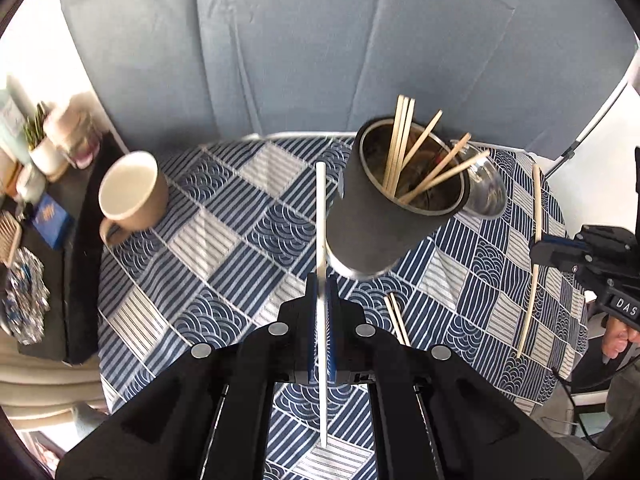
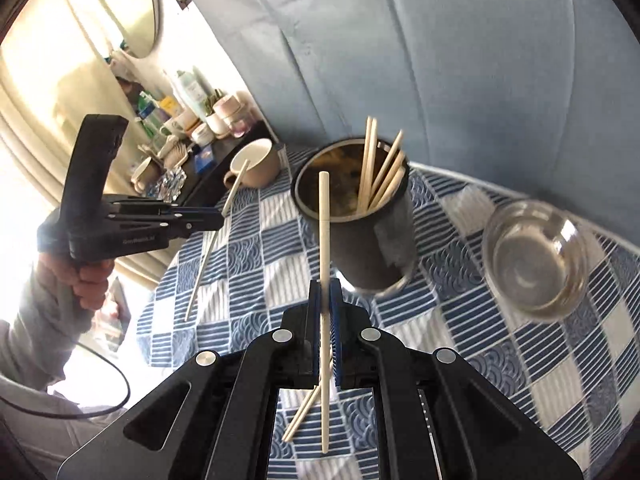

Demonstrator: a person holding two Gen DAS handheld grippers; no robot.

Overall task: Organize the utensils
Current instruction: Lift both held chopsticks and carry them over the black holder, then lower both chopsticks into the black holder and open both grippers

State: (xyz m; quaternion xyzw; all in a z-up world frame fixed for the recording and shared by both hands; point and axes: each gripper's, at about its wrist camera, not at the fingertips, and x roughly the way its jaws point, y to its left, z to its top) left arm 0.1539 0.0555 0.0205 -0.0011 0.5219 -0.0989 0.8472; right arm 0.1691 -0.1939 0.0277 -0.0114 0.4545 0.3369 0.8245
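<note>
over checkered tablecloth (image 1: 224, 240), both tongs (image 1: 322, 292) (image 2: 325, 300) pinch one chopstick (image 1: 321, 216) (image 2: 324, 216) each.

Round little table (image 1: 224, 216) with a blue-and-white patchwork cloth, shoved right up against a big padded blue-grey backrest (image 1: 304, 48) — sofa or headboard, can't tell which. Off to one side there's a dark side shelf (image 2: 208, 168) crammed with bottles, jars and a small potted plant (image 1: 38, 140). Strong daylight pours in from that side — the pale wall (image 2: 80, 60) looks washed out.
</note>
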